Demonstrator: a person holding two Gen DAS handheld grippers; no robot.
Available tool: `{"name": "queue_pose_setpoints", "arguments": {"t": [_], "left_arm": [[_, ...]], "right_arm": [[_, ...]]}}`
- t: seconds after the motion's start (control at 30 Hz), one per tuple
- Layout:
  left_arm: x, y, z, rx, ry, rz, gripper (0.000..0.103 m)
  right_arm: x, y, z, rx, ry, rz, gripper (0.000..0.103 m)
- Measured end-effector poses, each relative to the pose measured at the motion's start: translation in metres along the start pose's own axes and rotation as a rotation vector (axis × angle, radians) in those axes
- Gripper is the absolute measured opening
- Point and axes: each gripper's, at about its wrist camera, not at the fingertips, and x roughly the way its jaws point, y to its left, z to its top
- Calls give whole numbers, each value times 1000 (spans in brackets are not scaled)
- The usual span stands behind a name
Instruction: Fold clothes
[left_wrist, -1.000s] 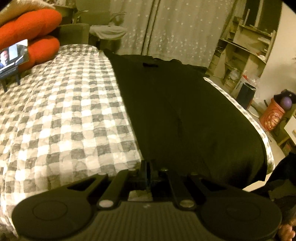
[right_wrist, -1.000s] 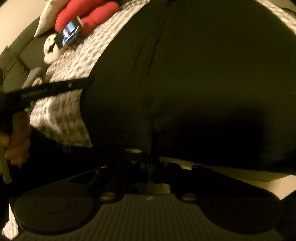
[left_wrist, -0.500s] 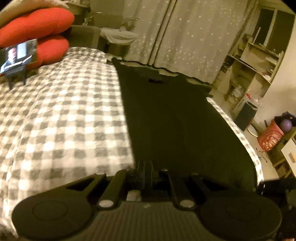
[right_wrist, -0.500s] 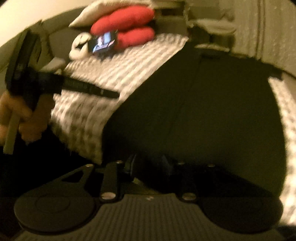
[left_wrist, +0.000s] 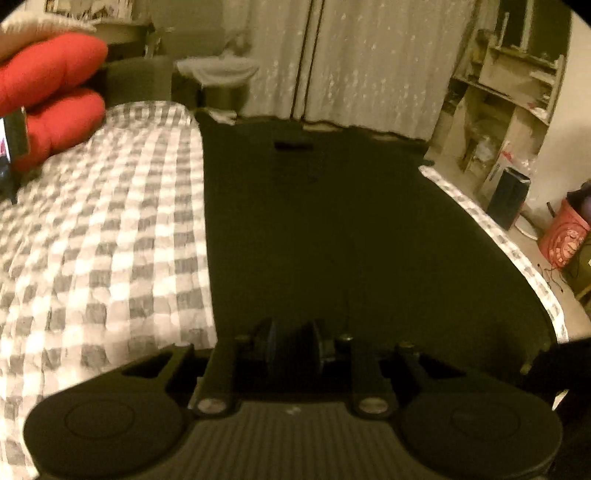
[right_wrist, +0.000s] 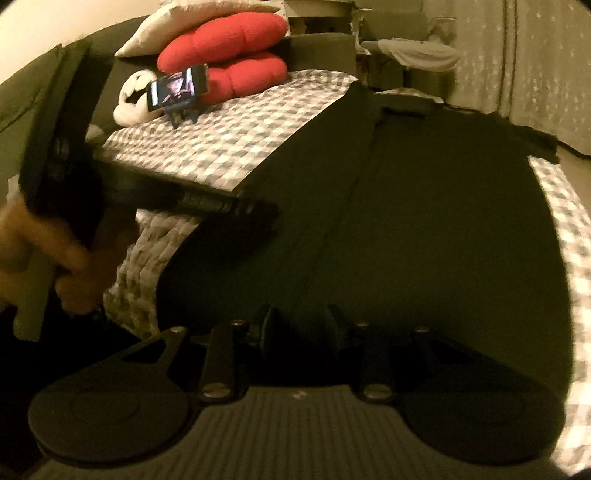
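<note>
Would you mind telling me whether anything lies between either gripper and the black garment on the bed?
Nothing visible does. The black garment lies spread directly ahead of the left gripper, whose jaws are opening, and the right gripper; only its dark cloth shows between and beyond their fingers.

I see the garment (right_wrist: 406, 221) spread on the bed (right_wrist: 229, 147), cushions (right_wrist: 229, 55) behind at its head, a phone (right_wrist: 177, 88) propped before them, shelves (left_wrist: 509, 96) beyond the bed's right side.
</note>
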Motion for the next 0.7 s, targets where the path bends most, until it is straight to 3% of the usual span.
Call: {"name": "queue_pose_setpoints", "arguments": {"t": [0.2,0.7], "left_arm": [[2,1,6,-22,4,18,21],[32,6,39,-52,26,83,21]], "right_arm": [[3,-28,12,88,-30,-68,35],[31,-60,40,107,-7,-113,42]]}}
